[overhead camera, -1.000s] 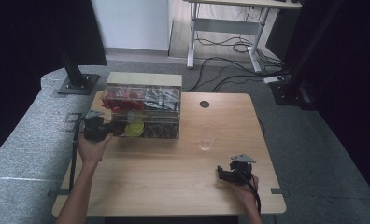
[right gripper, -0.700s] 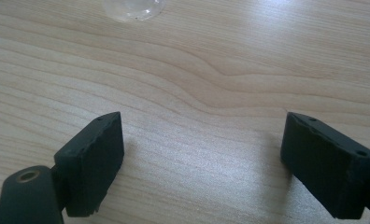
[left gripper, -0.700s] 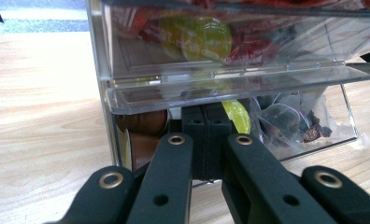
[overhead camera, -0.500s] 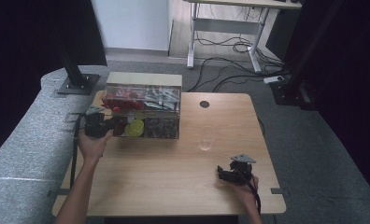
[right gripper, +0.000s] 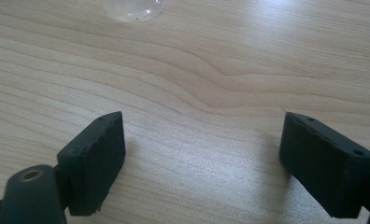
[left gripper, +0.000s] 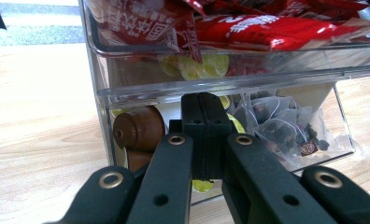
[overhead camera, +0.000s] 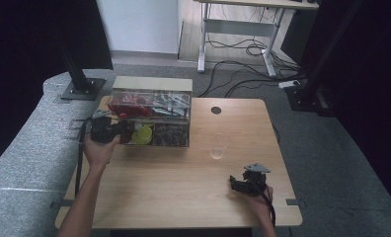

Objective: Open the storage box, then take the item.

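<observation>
A clear plastic drawer box [overhead camera: 151, 116] stands at the table's back left, with red packets [left gripper: 248, 23] in its upper level. Brown capsules [left gripper: 136, 133], yellow ones [overhead camera: 142, 134] and tea bags [left gripper: 276, 126] fill the lower level. My left gripper [overhead camera: 122, 132] is at the box's lower left front. In the left gripper view its jaws [left gripper: 202, 105] are pressed together just under the upper drawer's clear lip; I cannot tell whether anything thin is between them. My right gripper [overhead camera: 233, 185] rests low on the wood near the front right, its jaws [right gripper: 202, 158] wide apart and empty.
A small clear cup [overhead camera: 217, 150] stands on the table [overhead camera: 183, 197] between the box and the right gripper, and its base is in the right gripper view [right gripper: 134, 7]. A dark cable hole [overhead camera: 216, 110] lies right of the box. Grey padding borders the table's left edge.
</observation>
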A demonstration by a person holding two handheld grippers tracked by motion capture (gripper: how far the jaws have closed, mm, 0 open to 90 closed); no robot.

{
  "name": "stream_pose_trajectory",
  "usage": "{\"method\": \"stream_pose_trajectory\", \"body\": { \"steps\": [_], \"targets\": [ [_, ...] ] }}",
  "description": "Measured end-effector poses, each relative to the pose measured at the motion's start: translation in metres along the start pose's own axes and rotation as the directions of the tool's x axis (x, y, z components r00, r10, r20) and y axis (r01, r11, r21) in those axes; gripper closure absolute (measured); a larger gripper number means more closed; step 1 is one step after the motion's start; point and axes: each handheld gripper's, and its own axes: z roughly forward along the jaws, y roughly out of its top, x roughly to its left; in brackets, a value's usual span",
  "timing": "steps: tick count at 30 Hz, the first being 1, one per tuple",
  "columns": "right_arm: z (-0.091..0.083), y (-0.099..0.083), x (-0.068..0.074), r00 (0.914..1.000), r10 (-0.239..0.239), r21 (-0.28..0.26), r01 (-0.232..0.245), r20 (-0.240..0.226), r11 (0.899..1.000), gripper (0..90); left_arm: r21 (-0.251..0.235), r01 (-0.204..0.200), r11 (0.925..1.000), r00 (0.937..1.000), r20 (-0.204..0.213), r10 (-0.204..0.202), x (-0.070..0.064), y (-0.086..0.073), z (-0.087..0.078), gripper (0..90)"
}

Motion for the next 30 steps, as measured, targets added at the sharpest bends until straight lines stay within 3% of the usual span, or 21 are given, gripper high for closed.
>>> {"method": "stream_pose_trajectory", "body": {
  "steps": [9, 15, 20, 30],
  "targets": [
    [-0.004, 0.002, 0.002, 0.9999, 0.010, -0.009, -0.010, -0.013, 1.000, 21.9, 0.008, -0.010, 0.9999, 1.0000, 0.002, 0.010, -0.002, 0.000, 0.001, 90.0],
    [-0.018, 0.009, 0.008, 0.9988, 0.026, -0.074, -0.029, -0.041, 0.997, 25.4, 0.005, -0.014, 0.9999, 0.9999, 0.004, 0.014, -0.003, 0.001, 0.001, 90.0],
    [-0.033, 0.017, 0.020, 0.9976, 0.008, -0.122, -0.016, -0.069, 0.992, 27.4, 0.001, -0.014, 0.9999, 0.9999, 0.008, 0.014, -0.003, 0.001, 0.000, 90.0],
    [-0.064, 0.037, 0.043, 0.9900, -0.028, -0.229, -0.004, -0.138, 0.973, 31.7, -0.002, -0.017, 0.9998, 0.9998, 0.013, 0.017, -0.004, 0.001, 0.000, 90.0]
  ]
}}
